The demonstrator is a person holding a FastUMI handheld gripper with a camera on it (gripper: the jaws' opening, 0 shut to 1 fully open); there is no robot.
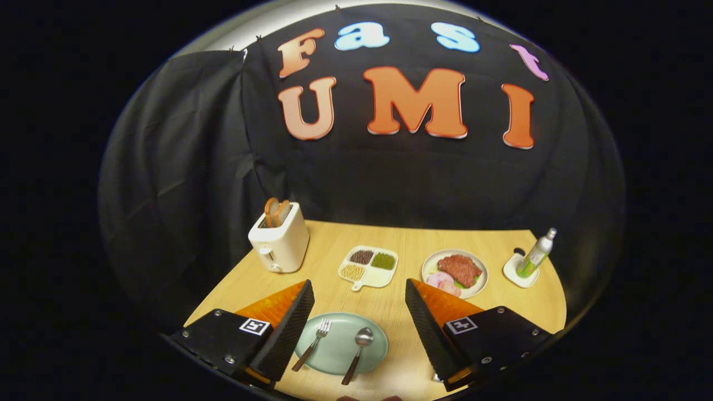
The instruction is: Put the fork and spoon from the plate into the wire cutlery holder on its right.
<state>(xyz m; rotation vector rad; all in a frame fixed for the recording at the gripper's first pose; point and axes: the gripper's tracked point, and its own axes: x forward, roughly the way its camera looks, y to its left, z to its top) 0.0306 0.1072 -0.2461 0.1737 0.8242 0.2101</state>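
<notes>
Jaws wide apart; fork [313, 343], spoon [358, 348] lie unobstructed between them.

We see our gripper [359, 289] with jaws spread wide above the surface [390, 312]. Between them lies a plate [341, 351] carrying a fork [313, 344] and a spoon [357, 347]. A toaster [278, 239] stands beyond.

My hand-held gripper [359, 289], fingers spread wide: left finger [289, 328] hides the plate's [340, 356] left rim; right finger [429, 328] covers the table [390, 312] beyond it. Spoon [358, 348] handle tip indistinct.
</notes>
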